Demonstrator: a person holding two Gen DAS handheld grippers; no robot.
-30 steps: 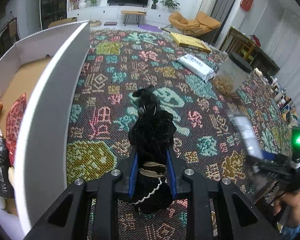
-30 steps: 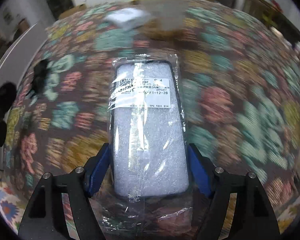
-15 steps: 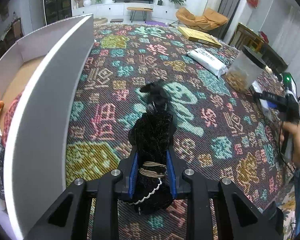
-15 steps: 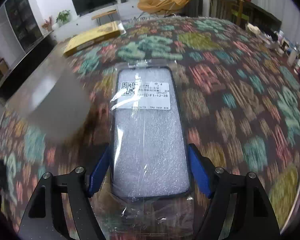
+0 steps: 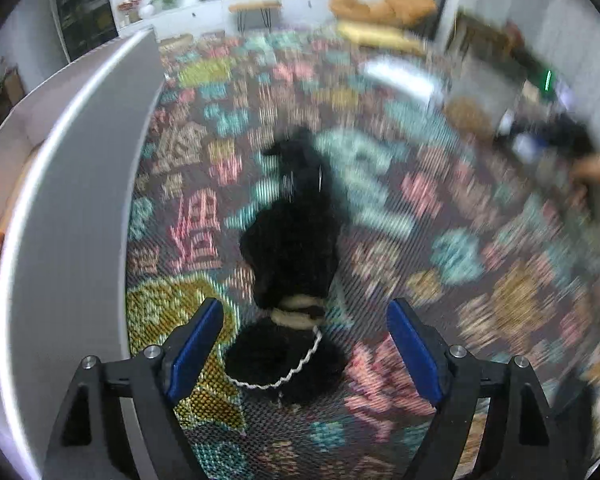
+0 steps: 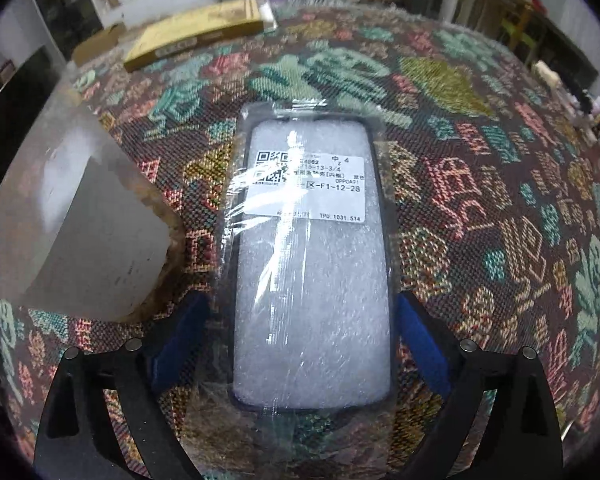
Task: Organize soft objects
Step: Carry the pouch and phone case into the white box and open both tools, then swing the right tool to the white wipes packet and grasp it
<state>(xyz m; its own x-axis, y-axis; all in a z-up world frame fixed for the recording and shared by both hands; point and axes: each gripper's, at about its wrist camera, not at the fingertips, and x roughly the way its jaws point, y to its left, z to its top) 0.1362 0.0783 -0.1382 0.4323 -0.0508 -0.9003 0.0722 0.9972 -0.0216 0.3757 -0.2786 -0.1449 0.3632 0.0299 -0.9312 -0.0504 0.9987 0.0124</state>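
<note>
A black fabric item (image 5: 292, 248) with a tan band and white beaded trim lies on the patterned cloth, between the blue pads of my left gripper (image 5: 306, 344), which is open around it without touching. My right gripper (image 6: 300, 340) holds a phone case wrapped in clear plastic (image 6: 312, 272) with a white label; its blue pads press the case's sides just above the cloth. The right gripper also shows blurred at the right edge of the left wrist view (image 5: 572, 148).
A white box (image 5: 72, 208) with toys inside stands at the left. A clear plastic jar (image 6: 72, 232) stands just left of the phone case. A yellow box (image 6: 196, 36) and a white packet (image 5: 400, 78) lie farther back on the patterned cloth (image 6: 480, 200).
My left gripper has opened and let go of the black fabric item. My right gripper has swung right with the phone case, from near the white box to beside the clear jar.
</note>
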